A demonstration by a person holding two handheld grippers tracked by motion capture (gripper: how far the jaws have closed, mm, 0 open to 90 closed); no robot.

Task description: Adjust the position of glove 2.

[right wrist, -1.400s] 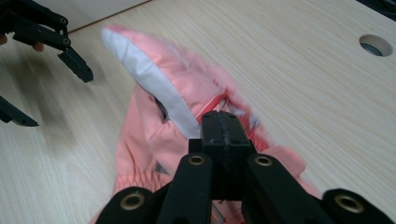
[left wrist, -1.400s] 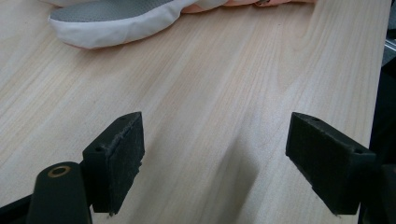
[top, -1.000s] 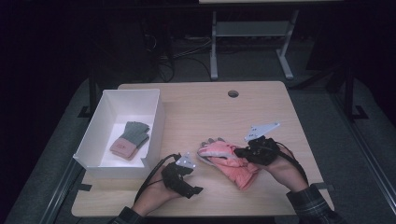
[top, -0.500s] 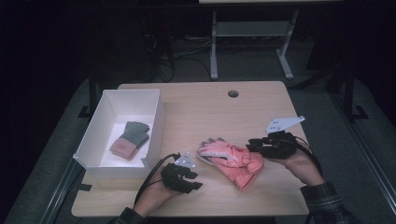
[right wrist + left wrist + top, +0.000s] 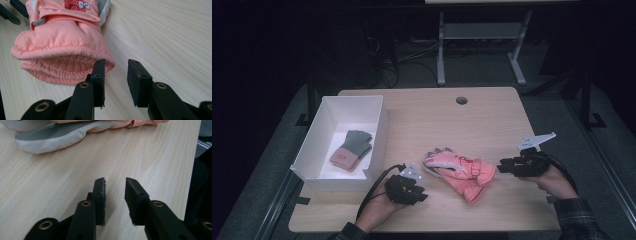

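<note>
A pink padded glove (image 5: 462, 172) lies on the wooden table (image 5: 437, 120), its grey-white fingers pointing left and its cuff right. My left gripper (image 5: 423, 196) rests on the table just left of the glove's fingers (image 5: 62, 132). Its jaws (image 5: 115, 181) have just been closing and stand open, with nothing between them. My right gripper (image 5: 502, 166) sits a little to the right of the cuff (image 5: 62, 67). Its jaws (image 5: 116, 62) have just been opening and hold nothing; one jaw is close beside the cuff's edge.
A white box (image 5: 379, 130) stands at the table's left with a grey and pink glove (image 5: 352, 149) inside. A round cable hole (image 5: 461, 100) is near the far edge. Bare wood stretches behind the glove and to the right.
My right gripper has drawn away to the right, off the pink glove's cuff, and its jaws have parted. The left gripper has stayed in place with its jaws narrower.
</note>
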